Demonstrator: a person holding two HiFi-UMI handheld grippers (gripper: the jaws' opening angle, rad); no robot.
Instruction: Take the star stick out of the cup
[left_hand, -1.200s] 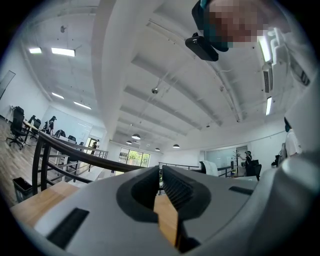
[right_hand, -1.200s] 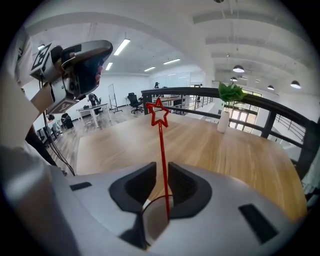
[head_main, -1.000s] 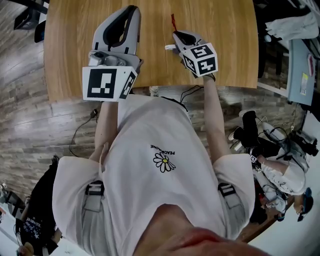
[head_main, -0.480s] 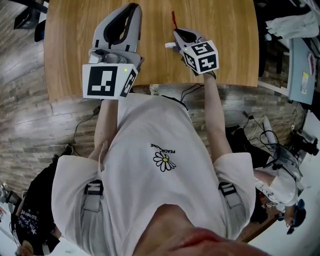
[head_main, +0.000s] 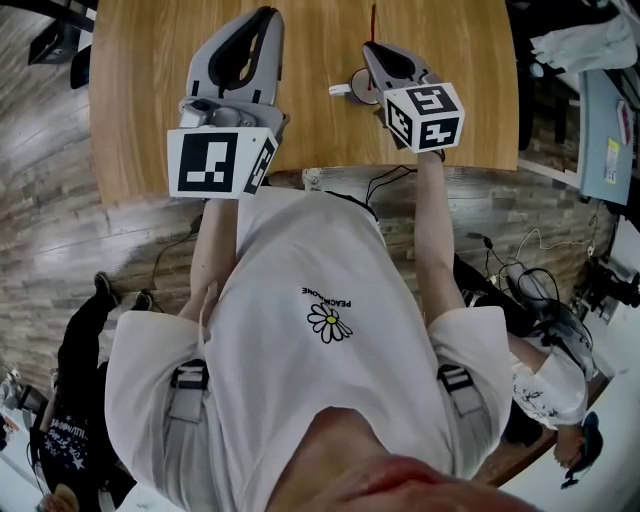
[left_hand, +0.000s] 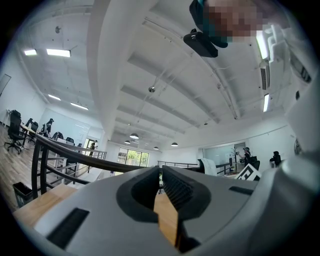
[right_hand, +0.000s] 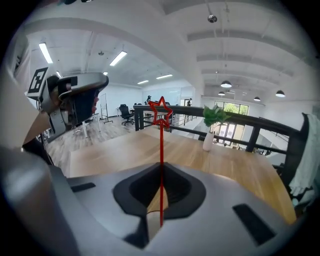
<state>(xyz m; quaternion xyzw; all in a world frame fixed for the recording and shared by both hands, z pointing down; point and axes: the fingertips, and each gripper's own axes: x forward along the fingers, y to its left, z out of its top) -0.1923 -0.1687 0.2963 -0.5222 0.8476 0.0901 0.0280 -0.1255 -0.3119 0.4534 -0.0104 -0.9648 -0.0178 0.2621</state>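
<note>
A thin red stick (right_hand: 161, 150) with an outlined star (right_hand: 161, 112) on top stands upright in my right gripper (right_hand: 161, 167), whose jaws are shut on its lower part. In the head view the stick (head_main: 373, 20) pokes out past the right gripper (head_main: 372, 46), which hangs just above and beyond a small white cup (head_main: 358, 88) with a handle on the wooden table (head_main: 140, 100). My left gripper (head_main: 264, 14) is held over the table's left half, tilted up, jaws shut with nothing between them (left_hand: 160, 172).
A white vase with a green plant (right_hand: 209, 134) stands far across the table (right_hand: 125, 150). The table's near edge (head_main: 300, 180) runs just in front of the person's body. Cables and other people are on the floor to the right (head_main: 540, 300).
My right gripper has moved away from the body and a little right, carrying the stick with it. The white cup now shows beside it. The left gripper has stayed put.
</note>
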